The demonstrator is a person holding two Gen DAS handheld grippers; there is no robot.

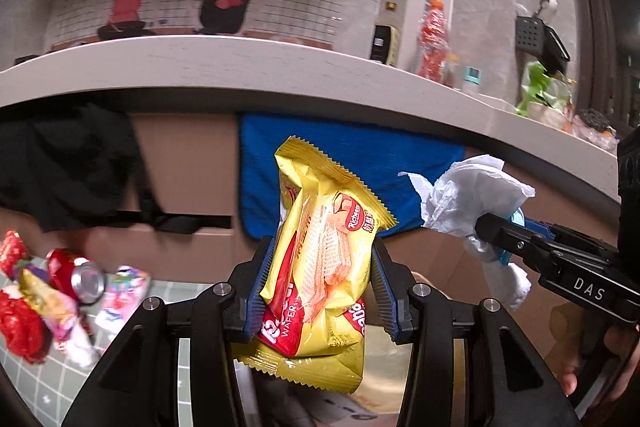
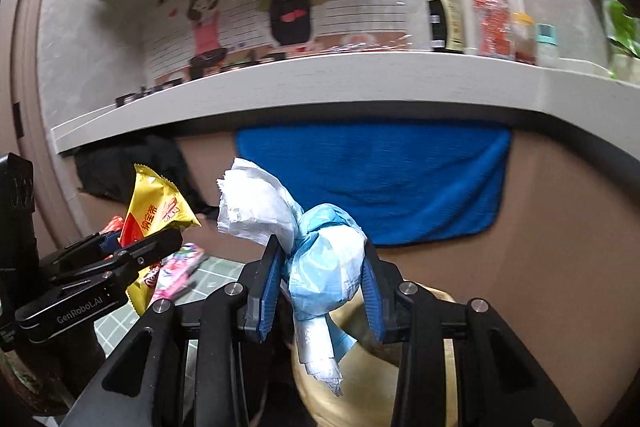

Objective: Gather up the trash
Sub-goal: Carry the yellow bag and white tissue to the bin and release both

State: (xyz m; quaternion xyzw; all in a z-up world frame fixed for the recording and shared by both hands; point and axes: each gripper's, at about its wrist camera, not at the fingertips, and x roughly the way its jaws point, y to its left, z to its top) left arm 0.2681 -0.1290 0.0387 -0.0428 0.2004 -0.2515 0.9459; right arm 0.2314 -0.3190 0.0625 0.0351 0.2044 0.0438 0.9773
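A: From the left wrist, what has the left claw (image 1: 318, 281) got?

B: A yellow wafer packet (image 1: 320, 267), glossy, with zigzag-cut ends, a red band and a picture of pink wafers. The blue pads press on both its sides, so the jaws are partly closed on it, and it stands upright in the air. Off to the right the right claw (image 1: 486, 227) holds a crumpled white tissue wad (image 1: 472, 195) beside it.

A: And below?

B: More litter at lower left on a green tiled surface (image 1: 48, 387): a crushed red can (image 1: 78, 275) and some red and pink wrappers (image 1: 48, 307), all blurred.

A: From the right wrist?

B: The right claw (image 2: 322, 279) grips the wad (image 2: 316, 255): white tissue above, pale blue plastic bunched round the middle, a ragged tail hanging down. Both pads touch it, jaws roughly a third apart. It is held aloft in front of a blue towel (image 2: 400, 183) hanging under the white surface (image 2: 320, 83). At left, the left claw (image 2: 156, 243) with the yellow packet (image 2: 156, 211).
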